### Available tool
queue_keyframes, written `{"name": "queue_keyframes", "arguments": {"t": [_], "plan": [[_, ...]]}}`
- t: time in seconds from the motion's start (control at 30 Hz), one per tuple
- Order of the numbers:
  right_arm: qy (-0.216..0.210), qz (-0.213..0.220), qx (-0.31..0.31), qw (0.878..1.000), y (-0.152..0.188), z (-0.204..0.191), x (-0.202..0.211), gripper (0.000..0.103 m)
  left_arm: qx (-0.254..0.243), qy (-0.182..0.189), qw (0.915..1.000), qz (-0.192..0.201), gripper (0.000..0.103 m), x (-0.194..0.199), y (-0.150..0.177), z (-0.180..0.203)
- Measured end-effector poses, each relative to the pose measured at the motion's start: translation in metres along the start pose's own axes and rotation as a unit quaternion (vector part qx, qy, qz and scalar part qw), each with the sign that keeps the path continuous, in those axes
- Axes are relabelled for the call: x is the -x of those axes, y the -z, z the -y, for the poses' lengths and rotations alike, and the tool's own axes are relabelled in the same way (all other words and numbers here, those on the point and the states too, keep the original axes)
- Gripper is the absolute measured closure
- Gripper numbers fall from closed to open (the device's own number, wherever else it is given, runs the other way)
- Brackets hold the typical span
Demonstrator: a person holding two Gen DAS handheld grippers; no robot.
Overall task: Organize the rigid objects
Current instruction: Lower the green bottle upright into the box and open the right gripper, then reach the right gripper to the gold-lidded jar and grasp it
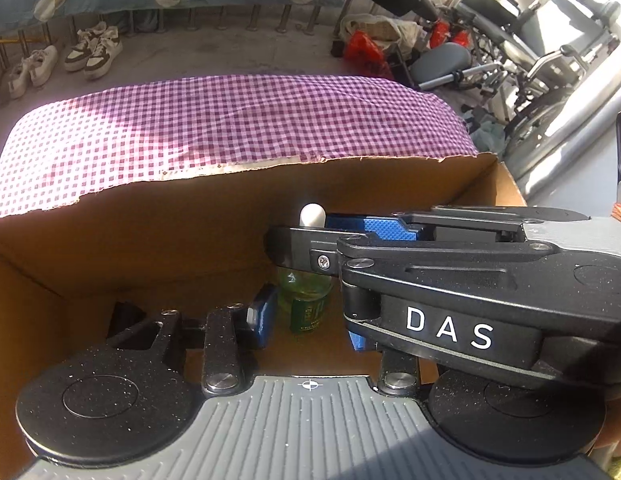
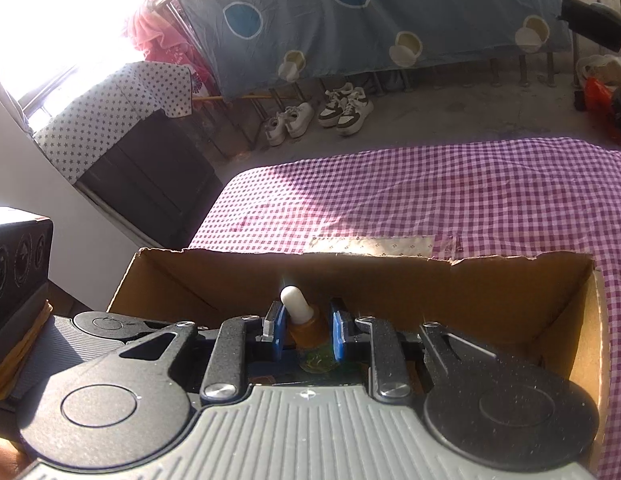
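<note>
The right gripper (image 2: pixel 306 330) clamps the dropper bottle (image 2: pixel 310 344) at its neck, inside the cardboard box (image 2: pixel 430 300). The left gripper (image 1: pixel 310 312) brackets the body; contact unclear. Probably glass: rigid, smooth, fragile. Grip the neck.

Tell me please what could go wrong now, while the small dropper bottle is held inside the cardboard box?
1. The right gripper holds the dropper bottle only at its neck, so it might tip or slip when released.
2. The left gripper sits close beside the bottle, under the right gripper, so the two could bump.
3. The cardboard box is narrow, so a withdrawing gripper may catch its wall.
</note>
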State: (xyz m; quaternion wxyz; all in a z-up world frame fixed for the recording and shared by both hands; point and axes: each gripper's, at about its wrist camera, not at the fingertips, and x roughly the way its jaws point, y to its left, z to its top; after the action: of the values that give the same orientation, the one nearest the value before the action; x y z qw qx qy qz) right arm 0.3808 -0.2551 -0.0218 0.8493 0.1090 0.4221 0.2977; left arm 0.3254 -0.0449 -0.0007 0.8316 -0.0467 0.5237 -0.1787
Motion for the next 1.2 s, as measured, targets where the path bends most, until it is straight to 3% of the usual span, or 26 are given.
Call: {"name": "queue_keyframes", "arguments": {"t": [0.2, 0.43, 0.67, 0.8, 1.0, 1.2], "plan": [[0.002, 0.003, -0.005, 1.000, 0.000, 0.002, 0.003, 0.077, -0.004, 0.002, 1.0000, 0.006, 0.059, 0.004, -0.001, 0.005], [0.006, 0.016, 0.002, 1.000, 0.007, -0.005, 0.030, 0.073, -0.022, -0.002, 0.9996, 0.019, 0.035, 0.019, 0.005, 0.018], [-0.004, 0.063, -0.020, 0.998, 0.019, -0.012, 0.094, 0.062, -0.029, -0.002, 0.9991, 0.032, 0.035, 0.045, 0.014, 0.029], [-0.010, 0.112, -0.045, 0.993, 0.051, -0.020, 0.149, 0.055, -0.052, 0.010, 0.9972, 0.054, 0.033, 0.078, 0.029, 0.041], [-0.037, 0.182, -0.092, 0.978, 0.129, -0.026, 0.217, 0.044, -0.114, 0.033, 0.9899, 0.079, 0.012, 0.124, 0.069, 0.068], [-0.041, 0.192, -0.148, 0.969, 0.199, -0.020, 0.236, 0.044, -0.124, 0.059, 0.9859, 0.096, 0.004, 0.146, 0.122, 0.080]]}}
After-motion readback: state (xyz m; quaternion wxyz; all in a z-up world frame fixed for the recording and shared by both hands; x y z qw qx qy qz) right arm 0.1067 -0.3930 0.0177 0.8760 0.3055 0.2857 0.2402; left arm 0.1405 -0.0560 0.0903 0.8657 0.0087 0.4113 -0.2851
